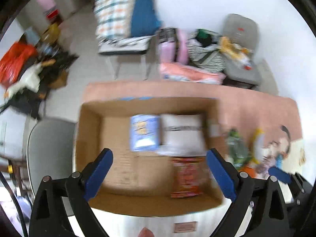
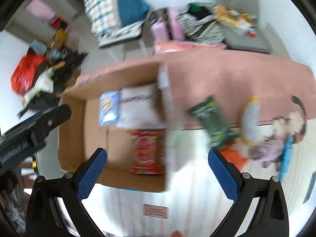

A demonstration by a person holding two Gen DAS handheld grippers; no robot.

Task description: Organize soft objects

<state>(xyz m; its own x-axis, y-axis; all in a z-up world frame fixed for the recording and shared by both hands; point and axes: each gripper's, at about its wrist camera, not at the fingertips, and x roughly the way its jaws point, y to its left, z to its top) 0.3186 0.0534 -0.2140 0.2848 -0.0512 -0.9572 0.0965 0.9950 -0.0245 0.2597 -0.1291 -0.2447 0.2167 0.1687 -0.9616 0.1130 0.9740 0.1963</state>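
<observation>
Over on the far left, the left gripper (image 1: 159, 172) hovers above the cardboard box (image 1: 88, 138), jaws spread wide and empty. Inside the box, three packs are in: a light blue pack (image 1: 144, 133) against the far wall, a white pack (image 1: 181, 133) touching it on the right, and a red pack (image 1: 186, 177) nearer the front wall, just below the white one. The box's left half is bare cardboard, so there's room to spare. Moving right, past the box's right wall, the right gripper (image 2: 158, 170) hangs over the near right corner of the box, jaws wide apart, holding nothing. Still outside, to the right of the box on the table (image 2: 227, 75): a green packet (image 2: 212, 120), then a white and yellow bottle-shaped item (image 2: 250, 116), then a plush toy (image 2: 276, 142) furthest from the box, with something orange (image 2: 235, 157) beside the packet, too blurred to name. By my reckoning it's about half done: three in, a handful left.
</observation>
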